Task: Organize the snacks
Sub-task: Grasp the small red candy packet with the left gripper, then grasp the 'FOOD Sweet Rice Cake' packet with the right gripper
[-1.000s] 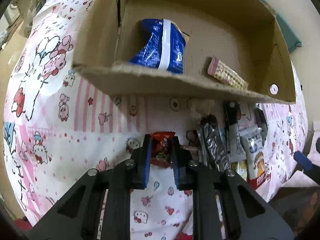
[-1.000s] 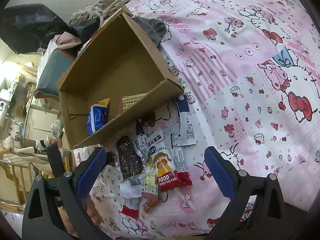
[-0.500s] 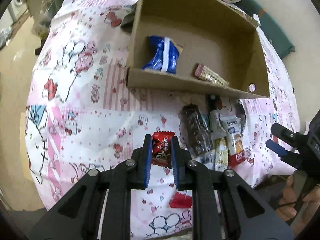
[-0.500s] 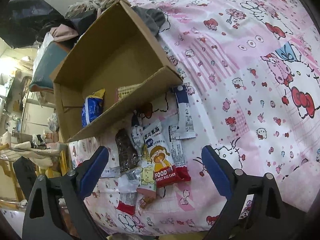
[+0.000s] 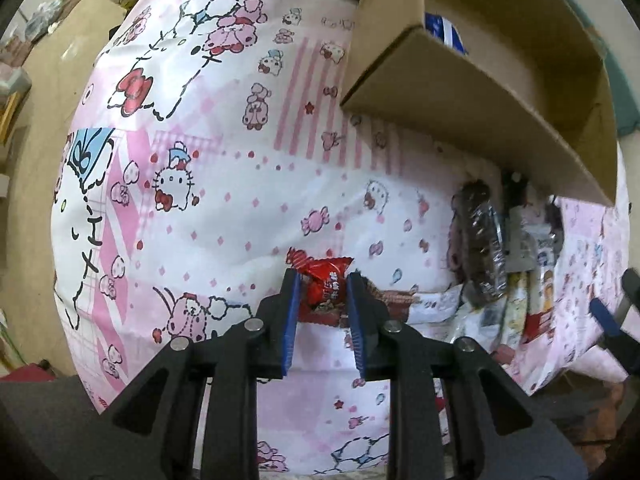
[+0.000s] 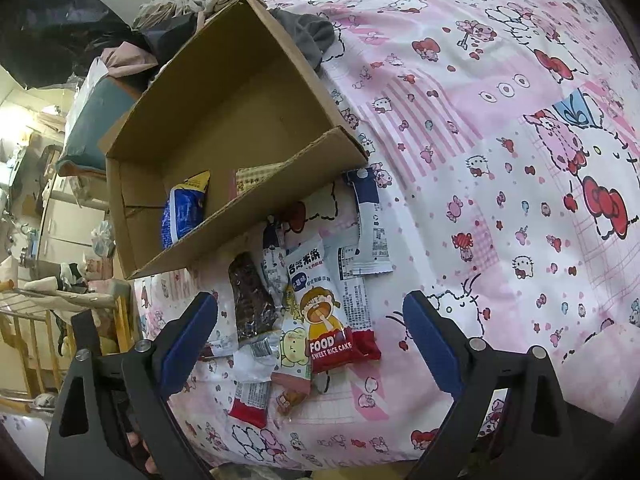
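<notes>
My left gripper (image 5: 322, 274) points down at the bed with a red candy packet (image 5: 325, 278) between its blue pads. Its jaws are opening, and the pads still touch the packet. The open cardboard box (image 5: 460, 112) lies at the upper right of that view, with a blue snack bag (image 6: 182, 212) and a pink wafer pack (image 6: 256, 174) inside. My right gripper (image 6: 308, 300) hangs open above a pile of snacks in front of the box: a rice cake packet (image 6: 324, 312), a dark bar (image 6: 250, 300) and a white-and-blue sachet (image 6: 370, 224). Nothing is between its fingers.
A pink cartoon-print bedsheet (image 6: 500, 160) covers the bed. Grey cloth (image 6: 308, 36) and piled clothes lie behind the box. The bed's edge drops to the floor (image 5: 36, 120) on the left. Shelves and clutter (image 6: 52, 200) stand beyond the box.
My left gripper has shifted left and nearer to the sheet, so the box now sits at the upper right; its pads stand slightly wider around the candy. The right gripper has barely moved.
</notes>
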{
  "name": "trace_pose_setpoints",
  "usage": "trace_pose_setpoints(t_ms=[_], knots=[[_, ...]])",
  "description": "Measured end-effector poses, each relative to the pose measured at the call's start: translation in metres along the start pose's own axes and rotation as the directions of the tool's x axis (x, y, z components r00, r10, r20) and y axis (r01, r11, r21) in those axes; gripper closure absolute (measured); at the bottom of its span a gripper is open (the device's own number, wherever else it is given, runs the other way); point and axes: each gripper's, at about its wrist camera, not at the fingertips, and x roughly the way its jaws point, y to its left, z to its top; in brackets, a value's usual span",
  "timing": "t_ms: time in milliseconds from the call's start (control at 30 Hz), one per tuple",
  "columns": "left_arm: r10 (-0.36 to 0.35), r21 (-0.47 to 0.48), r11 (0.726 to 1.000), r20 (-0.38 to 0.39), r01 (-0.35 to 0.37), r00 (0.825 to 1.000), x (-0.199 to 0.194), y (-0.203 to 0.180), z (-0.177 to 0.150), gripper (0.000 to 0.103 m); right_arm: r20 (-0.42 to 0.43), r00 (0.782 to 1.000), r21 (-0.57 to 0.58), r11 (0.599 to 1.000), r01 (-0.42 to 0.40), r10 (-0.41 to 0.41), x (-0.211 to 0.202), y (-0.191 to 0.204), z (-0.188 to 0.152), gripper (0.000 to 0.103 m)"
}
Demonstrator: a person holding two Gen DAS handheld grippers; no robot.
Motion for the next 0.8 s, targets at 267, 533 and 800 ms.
trace_pose_setpoints(t_ms=[267,533,800], knots=[[0.037,0.0,0.999,0.01,-0.037,0.999,0.008,0.006,0.0,0.086,-0.003,1.0,-0.009,1.0,-0.007,0.007,0.001,0.004,0.0,0.007],[-0.019,0.066,0.998,0.063,0.015,0.998,-0.033,-0.008,0.002,0.089,-0.047,0.999,-0.014,1.0,0.016,-0.017,0.011,-0.001,-0.002,0.015],[-0.068,0.084,0.995,0.14,0.057,0.988,-0.07,-0.008,-0.016,0.089,-0.124,0.975,-0.211,0.965,0.158,-0.186,0.055,0.023,-0.01,0.036]])
